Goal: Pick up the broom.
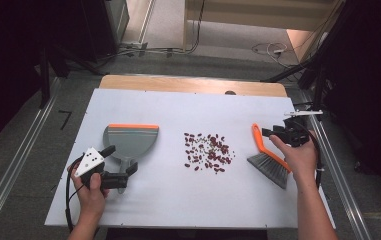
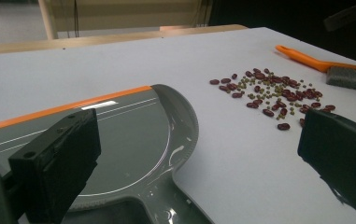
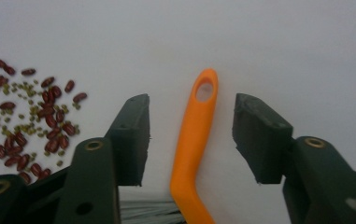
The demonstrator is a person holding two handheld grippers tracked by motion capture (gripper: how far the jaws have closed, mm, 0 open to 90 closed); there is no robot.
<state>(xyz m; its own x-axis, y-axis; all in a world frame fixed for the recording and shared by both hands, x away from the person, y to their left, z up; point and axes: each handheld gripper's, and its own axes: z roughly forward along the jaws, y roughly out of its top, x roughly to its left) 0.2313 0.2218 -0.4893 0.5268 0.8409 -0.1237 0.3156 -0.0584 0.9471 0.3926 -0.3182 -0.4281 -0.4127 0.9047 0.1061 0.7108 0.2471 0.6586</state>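
From the high view, a white bench (image 1: 178,195) is carrying a grey dustpan (image 1: 130,141) with an orange lip at the left, a scatter of red beans (image 1: 208,152) mixed with small green ones in the middle, and an orange-handled brush (image 1: 270,160) at the right. The left gripper (image 1: 120,165) is sitting at the dustpan's handle, and the right gripper (image 1: 273,133) is hovering over the upper end of the brush handle.

In the left gripper view, the left gripper (image 2: 199,158) is standing wide open, with the dustpan (image 2: 133,140) lying between and ahead of the jaws; neither pad is pressing on it. The beans (image 2: 274,93) are lying beyond to the right, with the brush (image 2: 334,70) farther off.

In the right gripper view, the right gripper (image 3: 192,135) is straddling the brush's orange handle (image 3: 195,126), jaws partly open, a gap showing on each side, so nothing is being held. The beans (image 3: 26,121) are lying to the left.

The step in hand appears to be picking up both tools before sweeping. Next, the right jaws are needing to close squarely on the handle, and the left ones on the dustpan's handle, so the beans can be brushed toward the orange lip.
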